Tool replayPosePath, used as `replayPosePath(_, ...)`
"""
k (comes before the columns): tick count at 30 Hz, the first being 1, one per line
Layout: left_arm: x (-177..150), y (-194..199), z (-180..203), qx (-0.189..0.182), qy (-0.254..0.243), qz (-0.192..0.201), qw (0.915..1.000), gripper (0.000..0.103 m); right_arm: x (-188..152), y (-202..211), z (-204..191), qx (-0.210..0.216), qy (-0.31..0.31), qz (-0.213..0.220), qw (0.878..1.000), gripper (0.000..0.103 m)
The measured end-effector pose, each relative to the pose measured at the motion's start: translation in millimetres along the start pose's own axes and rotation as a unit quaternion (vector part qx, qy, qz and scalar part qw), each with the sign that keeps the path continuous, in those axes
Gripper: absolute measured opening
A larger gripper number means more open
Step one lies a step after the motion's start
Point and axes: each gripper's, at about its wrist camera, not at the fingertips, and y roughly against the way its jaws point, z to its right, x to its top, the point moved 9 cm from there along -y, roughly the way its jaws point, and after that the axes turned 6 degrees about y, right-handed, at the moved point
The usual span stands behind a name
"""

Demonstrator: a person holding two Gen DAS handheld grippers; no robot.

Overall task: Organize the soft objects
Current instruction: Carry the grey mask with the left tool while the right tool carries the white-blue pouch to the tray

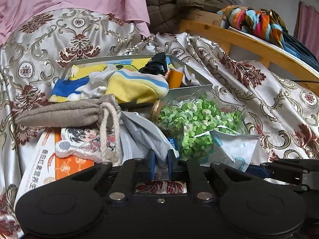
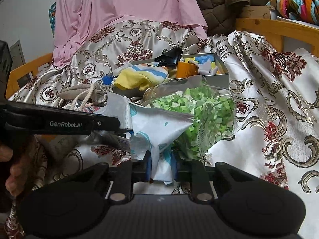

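My left gripper [image 1: 160, 164] is shut on the near edge of a grey mesh mask [image 1: 143, 135]; in the right wrist view the same gripper [image 2: 119, 123] comes in from the left, clamped on that mask [image 2: 119, 107]. A white mask with blue print [image 2: 159, 127] is pinched at its lower corner between the blue pads [image 2: 148, 167] of my right gripper [image 2: 161, 168]. In the left wrist view that white mask [image 1: 235, 147] lies at the right, with the right gripper [image 1: 251, 169] on it. Both masks rest against a tipped glass jar of green paper bits [image 1: 195, 123].
A grey tray [image 1: 191, 88] behind holds a yellow-and-blue striped cloth [image 1: 135, 85], a black item and an orange cup. A beige drawstring pouch [image 1: 59, 113], a cartoon plush patch [image 1: 83, 141] and an orange-white box [image 1: 45, 159] lie at the left. Patterned satin bedding and a wooden rail [image 1: 249, 43] surround everything.
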Motion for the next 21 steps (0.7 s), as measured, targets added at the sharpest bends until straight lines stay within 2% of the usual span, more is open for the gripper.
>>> replayPosePath(8, -1.7, 14.8, 0.2, -0.003, 0.02, 0.007, 0.9998, 0.01, 5.4, 8.5, -0.4, 0.005, -0.002, 0.009, 1.0, 0.022)
replayPosePath(21, 6.9, 62.6, 22.2, -0.01, 0.019, 0.072, 0.9971, 0.009, 15.1, 41.1, 10.9, -0.003, -0.01, 0.036, 0.999, 0.022)
